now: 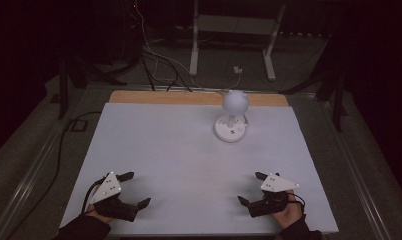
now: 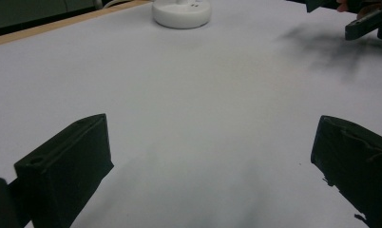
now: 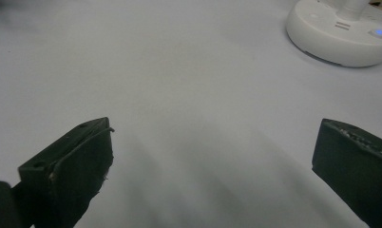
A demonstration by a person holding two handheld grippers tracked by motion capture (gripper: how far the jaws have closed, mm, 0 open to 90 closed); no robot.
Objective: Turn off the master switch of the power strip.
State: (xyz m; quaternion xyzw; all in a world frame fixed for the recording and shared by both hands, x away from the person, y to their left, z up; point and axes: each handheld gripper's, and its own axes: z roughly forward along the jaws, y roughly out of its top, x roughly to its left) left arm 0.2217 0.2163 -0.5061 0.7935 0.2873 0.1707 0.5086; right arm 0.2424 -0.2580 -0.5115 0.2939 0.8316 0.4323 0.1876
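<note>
I see a white table point(image 1: 164, 150) across mid-frame. A white lamp point(image 1: 232, 116) with a round head stands upper centre-right on it, its base lit blue. Left gripper point(image 1: 135, 190) lower left, jaws spread, empty. Right gripper point(image 1: 249, 188) lower right, likewise released.

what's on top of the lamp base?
A short white stem rises from the round white lamp base to a ball-shaped head. Small marks and a lit blue button sit on the base. The head hides the stem's upper end.
</note>
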